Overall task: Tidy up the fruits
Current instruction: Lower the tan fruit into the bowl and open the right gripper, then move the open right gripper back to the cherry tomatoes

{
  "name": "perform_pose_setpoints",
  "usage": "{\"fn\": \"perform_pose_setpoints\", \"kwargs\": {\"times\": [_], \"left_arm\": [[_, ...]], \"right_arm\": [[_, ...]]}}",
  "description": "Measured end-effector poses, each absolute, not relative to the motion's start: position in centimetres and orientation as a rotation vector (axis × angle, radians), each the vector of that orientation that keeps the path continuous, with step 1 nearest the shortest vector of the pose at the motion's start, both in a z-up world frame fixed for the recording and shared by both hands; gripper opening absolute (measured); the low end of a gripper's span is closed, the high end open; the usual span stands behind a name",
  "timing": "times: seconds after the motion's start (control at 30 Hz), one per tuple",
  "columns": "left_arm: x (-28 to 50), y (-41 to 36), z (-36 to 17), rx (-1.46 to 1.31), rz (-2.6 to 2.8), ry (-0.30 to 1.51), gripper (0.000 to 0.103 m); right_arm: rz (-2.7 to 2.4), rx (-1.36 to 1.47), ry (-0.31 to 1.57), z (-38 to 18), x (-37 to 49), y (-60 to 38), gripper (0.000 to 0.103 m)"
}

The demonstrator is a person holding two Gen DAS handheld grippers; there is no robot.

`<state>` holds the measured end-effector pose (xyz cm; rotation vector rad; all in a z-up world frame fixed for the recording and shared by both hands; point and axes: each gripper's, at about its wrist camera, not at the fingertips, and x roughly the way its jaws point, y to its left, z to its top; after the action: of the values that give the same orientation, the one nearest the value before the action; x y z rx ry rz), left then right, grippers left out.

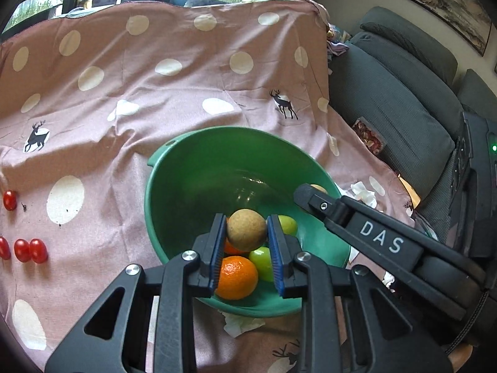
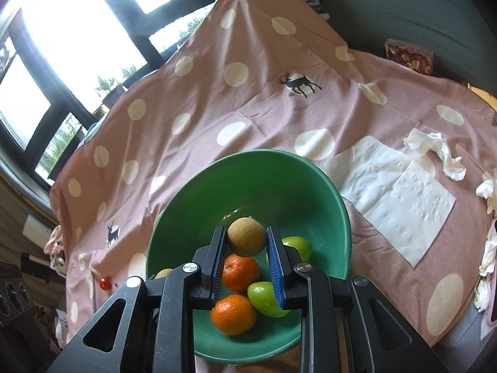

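A green bowl (image 1: 192, 136) (image 2: 248, 155) sits on a pink dotted cloth (image 1: 124, 93). It holds two oranges (image 2: 234, 314) (image 2: 240, 272) and two green fruits (image 2: 267, 298) (image 2: 296, 245). My left gripper (image 1: 247, 220) is shut on a round brown fruit (image 1: 245, 233) above the bowl. My right gripper (image 2: 246, 231) is shut on a similar brown fruit (image 2: 247, 239), also over the bowl. In the left wrist view one of the right gripper's fingers (image 1: 310, 200) reaches in over the bowl's right rim, with its brown fruit partly hidden behind it.
Cherry tomatoes (image 1: 31, 250) (image 1: 10, 200) lie on the cloth left of the bowl. Flat paper napkins (image 2: 394, 199) and crumpled tissues (image 2: 435, 152) lie to its right. A grey sofa (image 1: 403, 99) with a small snack tray (image 2: 408, 57) borders the cloth; windows stand behind.
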<state>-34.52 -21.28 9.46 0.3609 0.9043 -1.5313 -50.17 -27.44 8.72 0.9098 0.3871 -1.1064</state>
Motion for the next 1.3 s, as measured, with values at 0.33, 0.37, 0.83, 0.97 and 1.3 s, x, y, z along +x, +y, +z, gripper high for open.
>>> {"fn": "perform_pose_setpoints", "kwargs": {"times": [0.33, 0.37, 0.83, 0.97, 1.3], "left_arm": [[-34.8, -22.0, 8.6, 0.385, -1.539, 0.93, 0.026], [-34.9, -22.1, 8.5, 0.386, -1.542, 0.933, 0.026], [-34.8, -22.7, 7.7, 0.406, -1.545, 0.975, 0.027], [-34.7, -22.8, 7.3, 0.412, -1.538, 0.984, 0.027], [-33.7, -21.5, 8.1, 0.382, -1.517, 0.964, 0.048]], "right_arm": [[-1.114, 0.942, 0.416, 7.8, -50.2, -28.0, 0.027], [-1.117, 0.941, 0.42, 7.8, -50.2, -28.0, 0.027], [-1.144, 0.949, 0.453, 7.3, -50.1, -28.3, 0.027], [-1.136, 0.957, 0.467, 7.1, -49.9, -28.4, 0.027], [-1.141, 0.96, 0.484, 7.1, -49.5, -28.4, 0.027]]}}
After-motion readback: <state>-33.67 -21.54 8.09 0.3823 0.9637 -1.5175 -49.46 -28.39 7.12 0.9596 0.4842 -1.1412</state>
